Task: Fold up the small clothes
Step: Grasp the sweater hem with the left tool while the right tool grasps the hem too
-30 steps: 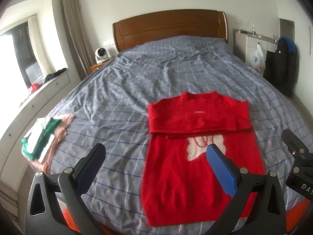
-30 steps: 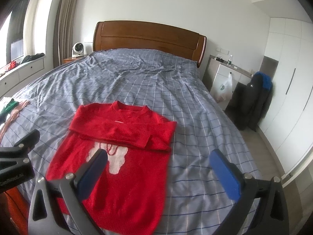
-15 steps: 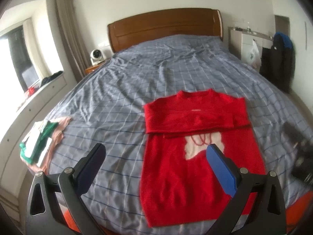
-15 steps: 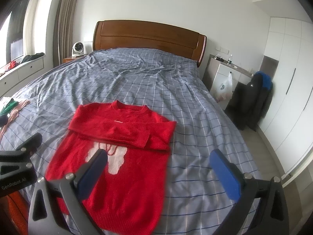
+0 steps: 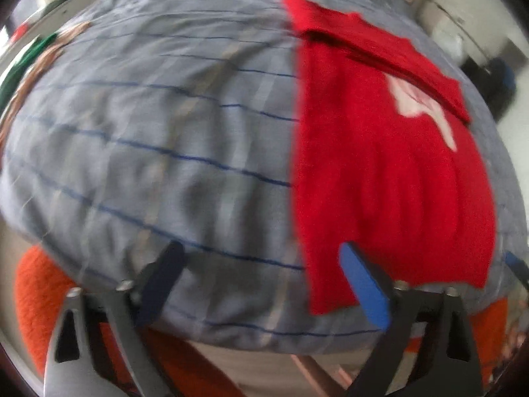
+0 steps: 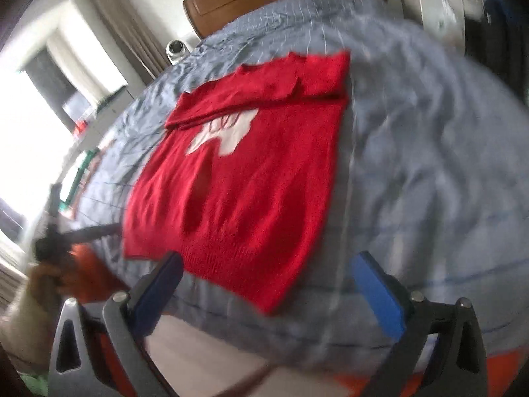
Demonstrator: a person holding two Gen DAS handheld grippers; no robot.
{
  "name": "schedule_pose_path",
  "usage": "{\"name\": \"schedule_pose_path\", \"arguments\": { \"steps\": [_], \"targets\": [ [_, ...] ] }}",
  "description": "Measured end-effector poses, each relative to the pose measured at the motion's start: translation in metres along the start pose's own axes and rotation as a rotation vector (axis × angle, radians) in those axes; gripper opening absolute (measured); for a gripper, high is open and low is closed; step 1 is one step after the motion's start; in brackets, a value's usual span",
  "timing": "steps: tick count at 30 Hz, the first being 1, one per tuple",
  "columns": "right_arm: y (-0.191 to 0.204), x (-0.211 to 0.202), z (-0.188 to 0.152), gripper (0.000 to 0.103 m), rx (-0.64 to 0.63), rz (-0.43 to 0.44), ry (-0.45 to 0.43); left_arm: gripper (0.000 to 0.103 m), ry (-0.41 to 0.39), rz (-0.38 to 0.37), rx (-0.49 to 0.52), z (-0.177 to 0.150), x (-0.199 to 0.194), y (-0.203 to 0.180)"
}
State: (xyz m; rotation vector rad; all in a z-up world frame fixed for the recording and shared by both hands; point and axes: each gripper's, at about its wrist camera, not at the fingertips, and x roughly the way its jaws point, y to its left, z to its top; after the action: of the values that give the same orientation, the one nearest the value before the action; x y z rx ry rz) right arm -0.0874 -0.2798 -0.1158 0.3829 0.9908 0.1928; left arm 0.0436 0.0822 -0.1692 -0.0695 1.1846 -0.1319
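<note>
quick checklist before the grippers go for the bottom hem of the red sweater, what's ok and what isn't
1. Sleeves folded across the chest of the red sweater: ok.
2. Bottom hem lies flat near the foot edge of the bed: ok.
3. left gripper free to take cloth: ok, jaws closing with nothing between them.
4. right gripper free to take cloth: ok, jaws closing, hem corner in front of them but not pinched.
5. Each gripper lined up with its own hem corner: cannot tell, both views are blurred.
6. Folded clothes at the bed's far side clear of the sweater: ok.
</note>
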Motion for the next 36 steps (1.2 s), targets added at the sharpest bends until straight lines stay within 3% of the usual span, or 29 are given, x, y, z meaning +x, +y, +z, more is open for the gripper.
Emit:
{"name": "schedule_pose_path", "arguments": {
  "steps": [3, 5, 6, 7, 8, 12, 17, 22, 26, 28, 31, 36],
  "targets": [
    [-0.006, 0.032, -0.003, 0.078, 0.056, 0.012, 0.086, 0.082, 0.001, 0.025, 0.114, -0.004, 0.006, -0.028],
    [-0.01, 0.044, -0.004, 0.065, 0.084, 0.024, 0.103, 0.069, 0.027, 0.038, 0.109, -0.01, 0.016, -0.033],
    [-0.01, 0.049, -0.005, 0.045, 0.089, 0.037, 0.117, 0.064, 0.034, 0.02, 0.085, -0.012, 0.018, -0.032],
    [-0.009, 0.054, -0.006, 0.011, 0.075, 0.043, 0.15, 0.046, 0.036, -0.001, 0.069, -0.015, 0.017, -0.032],
    [-0.009, 0.055, -0.006, 0.007, 0.067, 0.045, 0.162, 0.008, 0.044, -0.027, 0.067, -0.016, 0.015, -0.033],
    [0.0, 0.032, -0.004, 0.006, -0.026, 0.01, 0.142, 0.001, 0.059, -0.094, 0.068, -0.019, -0.001, -0.033],
    [0.017, -0.014, -0.006, 0.005, -0.151, -0.042, 0.105, 0.001, 0.045, -0.141, 0.187, -0.037, -0.048, -0.039],
    [0.024, -0.048, -0.03, 0.005, -0.132, -0.022, 0.118, 0.001, 0.133, -0.173, 0.21, -0.077, -0.073, -0.029],
    [0.012, -0.054, -0.063, 0.005, -0.02, 0.018, 0.198, 0.001, 0.196, -0.215, 0.141, -0.095, -0.075, -0.018],
    [0.002, -0.053, -0.064, 0.005, 0.051, 0.059, 0.176, 0.001, 0.169, -0.245, 0.094, -0.073, -0.075, -0.012],
    [-0.01, -0.051, -0.031, 0.005, 0.11, 0.122, 0.083, 0.001, 0.066, -0.27, 0.072, -0.022, -0.08, -0.013],
    [-0.001, -0.034, 0.085, 0.005, -0.047, 0.097, -0.127, 0.001, -0.136, -0.222, 0.147, 0.105, -0.07, -0.03]
  ]
}}
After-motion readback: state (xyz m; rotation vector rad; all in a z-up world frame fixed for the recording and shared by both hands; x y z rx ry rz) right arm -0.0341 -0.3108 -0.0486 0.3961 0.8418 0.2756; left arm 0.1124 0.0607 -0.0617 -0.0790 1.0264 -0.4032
